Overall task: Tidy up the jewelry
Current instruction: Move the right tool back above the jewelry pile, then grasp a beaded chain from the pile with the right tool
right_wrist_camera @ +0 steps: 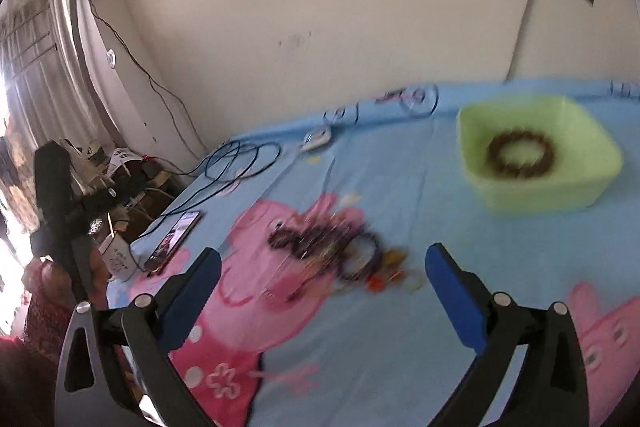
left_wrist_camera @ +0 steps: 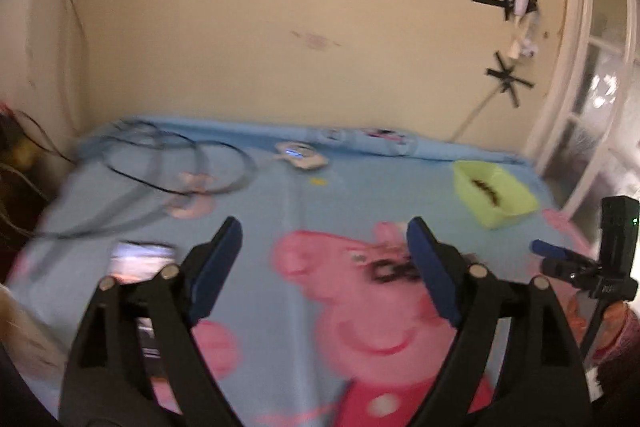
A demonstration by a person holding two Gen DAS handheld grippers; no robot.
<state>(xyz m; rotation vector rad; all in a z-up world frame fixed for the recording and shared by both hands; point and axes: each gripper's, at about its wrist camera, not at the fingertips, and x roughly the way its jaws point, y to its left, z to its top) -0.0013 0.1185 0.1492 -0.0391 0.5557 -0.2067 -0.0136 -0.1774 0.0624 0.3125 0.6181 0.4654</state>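
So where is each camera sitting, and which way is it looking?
Left wrist: sits on the left gripper, looking across the blue cartoon-pig bedsheet toward the wall; its open fingers and the right gripper show.
Right wrist: sits on the right gripper, looking down at the blurry jewelry pile; its open fingers and the person's left hand show.
Both see the green plastic tub holding a brown bead bracelet.

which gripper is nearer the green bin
Right. The right gripper hovers open over the blanket, with the green bin close ahead to its right. The left gripper sits farther back, with the bin across the blanket.
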